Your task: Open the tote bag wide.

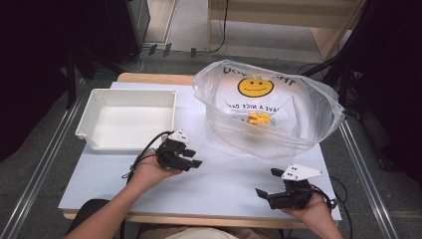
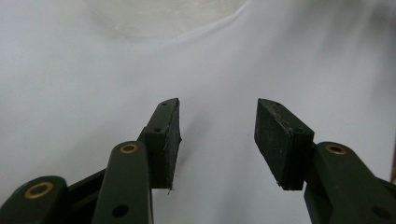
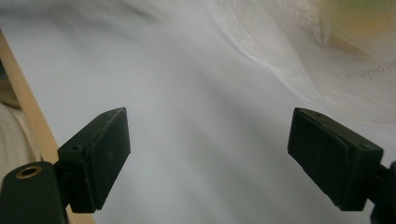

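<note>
Plastic bag [image 1: 268,107], big crinkly see-through film with a printed smiley, sits puffed up at the table's [image 1: 224,174] far right, a small orange item [image 1: 259,118] inside, beside a rigid white bin [image 1: 127,118] far left. Left gripper [image 1: 193,158] and right gripper [image 1: 266,182] hover near it, both spread wide, nothing between the flat black pads. Best approach, I judge: pinch the thin rim film from both sides, gently, since it slips and tears.
</note>
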Action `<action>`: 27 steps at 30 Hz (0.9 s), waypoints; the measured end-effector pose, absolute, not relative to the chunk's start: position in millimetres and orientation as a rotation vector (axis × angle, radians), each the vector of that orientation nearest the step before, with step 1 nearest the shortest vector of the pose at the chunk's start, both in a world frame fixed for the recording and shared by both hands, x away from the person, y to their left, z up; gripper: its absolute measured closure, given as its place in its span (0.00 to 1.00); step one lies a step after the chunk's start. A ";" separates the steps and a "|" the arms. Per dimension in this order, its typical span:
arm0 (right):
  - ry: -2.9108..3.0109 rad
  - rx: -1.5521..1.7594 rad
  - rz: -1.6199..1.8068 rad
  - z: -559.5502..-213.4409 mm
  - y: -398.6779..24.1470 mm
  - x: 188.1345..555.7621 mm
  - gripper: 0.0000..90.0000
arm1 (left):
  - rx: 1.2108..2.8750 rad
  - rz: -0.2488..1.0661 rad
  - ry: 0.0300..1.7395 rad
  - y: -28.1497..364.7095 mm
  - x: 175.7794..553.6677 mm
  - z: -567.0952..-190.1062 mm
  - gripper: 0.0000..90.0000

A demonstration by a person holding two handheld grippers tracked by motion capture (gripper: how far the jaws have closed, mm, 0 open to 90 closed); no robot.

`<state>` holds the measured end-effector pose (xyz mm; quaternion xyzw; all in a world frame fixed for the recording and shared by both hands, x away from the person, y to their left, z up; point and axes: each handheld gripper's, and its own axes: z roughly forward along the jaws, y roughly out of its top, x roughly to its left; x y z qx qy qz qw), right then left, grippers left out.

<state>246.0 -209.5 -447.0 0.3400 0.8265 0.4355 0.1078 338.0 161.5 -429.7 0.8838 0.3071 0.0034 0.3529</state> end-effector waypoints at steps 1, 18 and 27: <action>2.439 0.997 1.288 -446.9 -210.9 246.6 0.15 | 2.284 -0.009 0.802 161.9 338.3 -429.4 0.60; 2.477 1.013 1.286 -443.9 -219.6 251.6 0.37 | 2.292 -0.007 0.775 159.5 335.6 -427.3 0.63; 2.443 1.032 1.305 -439.1 -231.2 249.9 0.47 | 2.269 -0.030 0.772 157.5 336.0 -424.1 0.70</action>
